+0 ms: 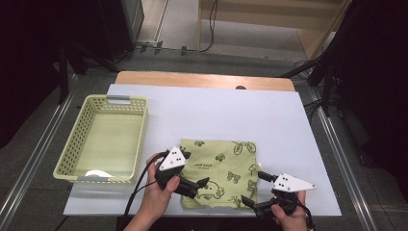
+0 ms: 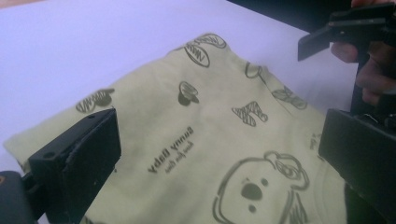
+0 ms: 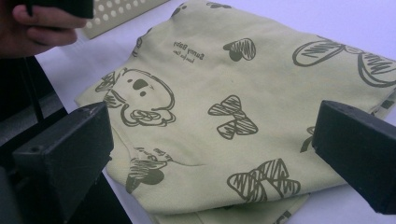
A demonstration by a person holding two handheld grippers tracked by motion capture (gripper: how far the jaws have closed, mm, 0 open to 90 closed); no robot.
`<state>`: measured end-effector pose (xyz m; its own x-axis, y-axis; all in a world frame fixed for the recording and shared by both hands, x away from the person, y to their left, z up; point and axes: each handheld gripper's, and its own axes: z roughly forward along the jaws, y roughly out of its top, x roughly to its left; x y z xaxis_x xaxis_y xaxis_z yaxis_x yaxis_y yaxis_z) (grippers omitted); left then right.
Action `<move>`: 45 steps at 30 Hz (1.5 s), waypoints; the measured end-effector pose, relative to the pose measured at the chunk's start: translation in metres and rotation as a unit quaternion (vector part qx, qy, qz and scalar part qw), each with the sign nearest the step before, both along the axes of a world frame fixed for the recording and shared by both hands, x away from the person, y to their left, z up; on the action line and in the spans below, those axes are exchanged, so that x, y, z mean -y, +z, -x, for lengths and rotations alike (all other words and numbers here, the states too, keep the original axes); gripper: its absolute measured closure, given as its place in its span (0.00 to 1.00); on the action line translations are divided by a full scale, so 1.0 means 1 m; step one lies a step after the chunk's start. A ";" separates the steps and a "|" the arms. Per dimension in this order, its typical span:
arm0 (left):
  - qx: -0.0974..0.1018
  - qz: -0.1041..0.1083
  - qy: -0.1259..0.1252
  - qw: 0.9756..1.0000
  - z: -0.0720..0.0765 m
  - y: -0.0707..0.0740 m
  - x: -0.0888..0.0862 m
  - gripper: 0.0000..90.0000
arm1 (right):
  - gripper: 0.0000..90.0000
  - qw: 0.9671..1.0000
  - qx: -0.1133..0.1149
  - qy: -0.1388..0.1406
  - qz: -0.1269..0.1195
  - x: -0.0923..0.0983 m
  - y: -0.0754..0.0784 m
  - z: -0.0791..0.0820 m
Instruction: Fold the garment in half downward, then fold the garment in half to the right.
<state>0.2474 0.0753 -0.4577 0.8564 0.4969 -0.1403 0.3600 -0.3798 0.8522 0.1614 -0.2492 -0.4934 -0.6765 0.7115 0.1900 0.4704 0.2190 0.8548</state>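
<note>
Presently listed: one folded pale-green cloth (image 1: 219, 173) printed with bears and bows, lying flat at the near middle of the white table sheet (image 1: 269, 120), with an empty yellow-green basket (image 1: 77, 144) well apart to its left. Left gripper (image 1: 199, 185) over the cloth's near-left part and right gripper (image 1: 255, 187) at its near-right edge both stand with jaws spread wide, nothing between them. Judged next step, a lift toward the basket: pinch all layers at the two near corners together, low and evenly, so the fold holds.
</note>
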 end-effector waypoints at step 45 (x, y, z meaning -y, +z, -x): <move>-0.081 -0.039 0.100 0.991 -0.082 -0.047 -0.019 0.05 | 0.00 1.000 -0.013 -0.018 0.004 0.005 -0.005 -0.012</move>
<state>0.3290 0.0946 -0.5051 0.7086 0.6698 -0.2221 0.5646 -0.3492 0.7479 0.1732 -0.2545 -0.4986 -0.6450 0.7368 0.2024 0.5007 0.2075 0.8404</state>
